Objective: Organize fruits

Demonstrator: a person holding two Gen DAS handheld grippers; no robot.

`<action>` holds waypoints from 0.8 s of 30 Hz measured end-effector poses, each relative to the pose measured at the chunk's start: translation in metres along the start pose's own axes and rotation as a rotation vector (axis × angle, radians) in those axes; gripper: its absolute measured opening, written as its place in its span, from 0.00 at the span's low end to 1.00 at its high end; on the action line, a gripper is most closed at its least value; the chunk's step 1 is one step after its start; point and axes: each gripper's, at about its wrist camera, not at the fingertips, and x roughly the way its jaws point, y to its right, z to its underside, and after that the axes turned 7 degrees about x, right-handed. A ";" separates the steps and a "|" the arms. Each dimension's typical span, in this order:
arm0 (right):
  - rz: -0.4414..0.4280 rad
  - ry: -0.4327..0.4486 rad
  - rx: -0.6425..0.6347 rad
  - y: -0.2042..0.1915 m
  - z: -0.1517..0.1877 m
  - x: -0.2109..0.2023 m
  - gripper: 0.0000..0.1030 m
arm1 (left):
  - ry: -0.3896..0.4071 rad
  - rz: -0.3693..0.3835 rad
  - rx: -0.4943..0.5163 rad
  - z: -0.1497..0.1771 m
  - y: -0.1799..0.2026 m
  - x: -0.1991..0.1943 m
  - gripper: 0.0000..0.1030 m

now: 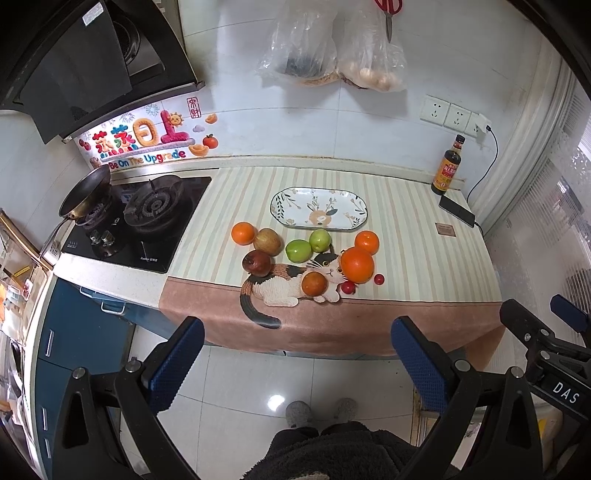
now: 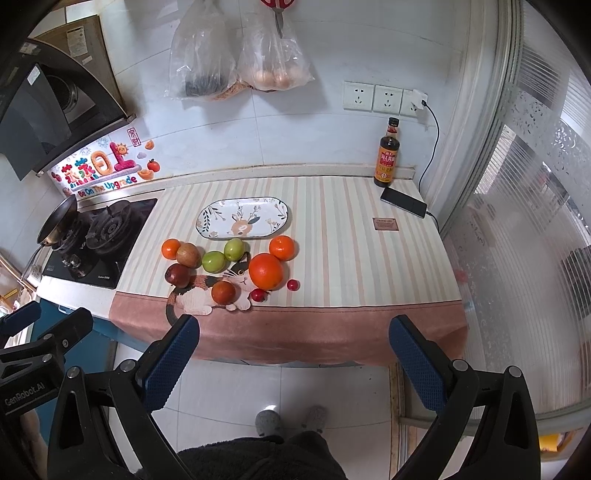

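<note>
Both claws hang over the floor, short of the counter's near edge. The left gripper (image 1: 297,363) has its blue-padded fingers (image 1: 177,363) spread wide apart and holds nothing; the right gripper (image 2: 293,362) is likewise wide apart and holds nothing.

On the striped cloth (image 2: 351,236) lie ten fruits in a loose cluster just nearer than the plate (image 2: 242,218). Three are oranges: a big orange (image 2: 266,271), a far-right orange (image 2: 282,247) and a far-left orange (image 2: 171,248). Two are green apples (image 2: 214,261), side by side. Two are reddish apples: a yellow-red apple (image 2: 189,253) touching the far-left orange, and a dark red apple (image 2: 177,275) nearer. A brown-orange fruit (image 2: 223,292) sits on the cloth's cat picture (image 2: 201,299). Two small red fruits (image 2: 293,284) lie at the near right of the big orange. The plate is bare.

At the left is a gas stove (image 2: 99,240) with a pan (image 2: 59,221) on its far burner. At the far right stand a sauce bottle (image 2: 386,158) and a phone (image 2: 403,202) on a cable. Two plastic bags (image 2: 236,55) and scissors (image 1: 388,14) hang on the wall.

The left wrist view shows the right gripper's body at its right edge; the right wrist view shows the left gripper's body at its left edge. Nothing lies between the claws and the fruit.
</note>
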 end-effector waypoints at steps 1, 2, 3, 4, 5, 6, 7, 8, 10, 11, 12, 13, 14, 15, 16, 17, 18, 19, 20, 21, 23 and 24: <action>0.000 -0.001 0.001 0.000 0.000 0.000 1.00 | 0.000 0.001 -0.002 -0.001 0.000 0.000 1.00; -0.001 -0.002 0.001 0.000 -0.001 0.000 1.00 | 0.001 -0.003 0.000 -0.001 0.000 0.000 1.00; -0.003 -0.001 0.001 0.000 0.000 0.000 1.00 | 0.002 -0.003 0.000 -0.002 0.001 0.000 1.00; -0.001 -0.001 0.000 0.000 0.000 0.000 1.00 | 0.001 -0.001 -0.002 -0.004 0.000 0.001 1.00; -0.002 -0.001 0.000 -0.001 0.000 0.000 1.00 | 0.001 -0.001 -0.003 -0.004 0.001 0.001 1.00; -0.003 -0.002 0.000 0.000 0.000 0.000 1.00 | 0.000 -0.003 -0.001 -0.004 0.001 0.001 1.00; -0.002 -0.001 0.001 -0.001 0.000 0.000 1.00 | 0.000 -0.002 0.000 -0.004 0.000 0.000 1.00; -0.002 -0.001 0.000 -0.001 0.000 0.000 1.00 | 0.000 -0.002 -0.001 -0.004 0.000 0.000 1.00; -0.005 -0.004 0.001 -0.002 -0.001 0.001 1.00 | 0.001 -0.002 -0.002 -0.003 0.000 0.000 1.00; -0.004 -0.003 0.000 -0.002 -0.001 0.001 1.00 | 0.000 -0.002 -0.004 -0.004 -0.001 0.001 1.00; -0.005 -0.004 0.000 -0.002 0.000 0.001 1.00 | 0.001 -0.002 -0.005 -0.004 -0.001 0.001 1.00; -0.005 -0.003 0.001 -0.001 -0.001 0.001 1.00 | 0.000 -0.002 -0.003 -0.005 -0.001 0.001 1.00; -0.005 -0.004 0.001 -0.002 -0.001 0.001 1.00 | -0.001 -0.001 -0.003 -0.005 -0.002 0.001 1.00; -0.005 -0.005 0.002 -0.002 0.000 0.001 1.00 | -0.001 0.000 -0.004 -0.005 -0.002 0.002 1.00; -0.005 -0.007 0.002 -0.002 0.000 0.001 1.00 | -0.002 0.001 -0.004 -0.005 -0.001 0.001 1.00; -0.006 -0.009 0.002 -0.003 0.001 0.001 1.00 | -0.005 0.005 -0.004 -0.005 -0.002 0.002 1.00; -0.006 -0.011 0.002 -0.005 -0.001 0.002 1.00 | -0.007 0.006 -0.004 -0.006 -0.003 0.003 1.00; -0.004 -0.012 0.002 -0.008 -0.002 0.002 1.00 | -0.008 0.007 -0.004 -0.008 -0.004 0.004 1.00; -0.005 -0.012 0.004 -0.007 -0.002 0.002 1.00 | -0.008 0.007 -0.004 -0.007 -0.004 0.004 1.00; -0.008 -0.013 0.010 -0.008 -0.002 0.003 1.00 | -0.011 0.010 -0.006 -0.008 -0.005 0.006 1.00; -0.008 -0.014 0.025 -0.010 -0.004 0.006 1.00 | -0.012 0.014 -0.006 -0.011 -0.007 0.013 1.00; -0.011 -0.015 0.036 -0.011 -0.005 0.009 1.00 | -0.003 0.015 -0.012 -0.014 -0.010 0.016 1.00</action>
